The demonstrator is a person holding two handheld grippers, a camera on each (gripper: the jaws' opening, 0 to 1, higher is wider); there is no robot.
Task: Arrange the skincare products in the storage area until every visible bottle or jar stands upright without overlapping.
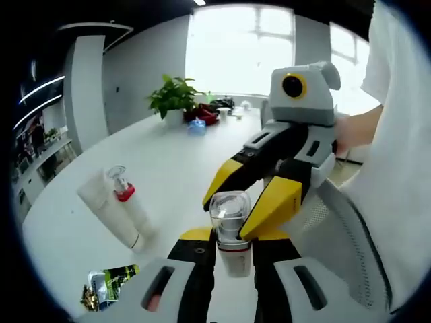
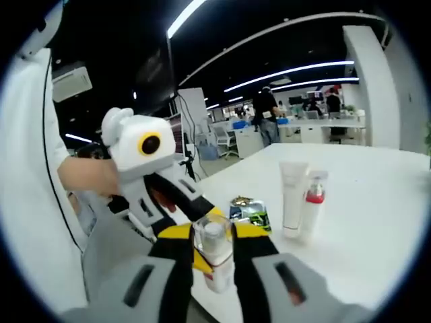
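Now both grippers, left and right, clamp their jaws on one upright bottle between them.

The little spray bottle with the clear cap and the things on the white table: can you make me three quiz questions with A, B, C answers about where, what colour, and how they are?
1. Where is the small white spray bottle with the clear plastic cap?
A. between both hand-held grippers' jaws
B. beside the plant
C. on the floor

2. What colour is the collar on the white pump bottle?
A. blue
B. red
C. green

3. How does the white squeeze tube stand?
A. lying flat
B. hanging
C. upright on its cap

Answers: 1 A, the left hand-held gripper and the right hand-held gripper both close on it. 2 B, a red ring shows. 3 C, the right gripper view shows it standing on the white table.
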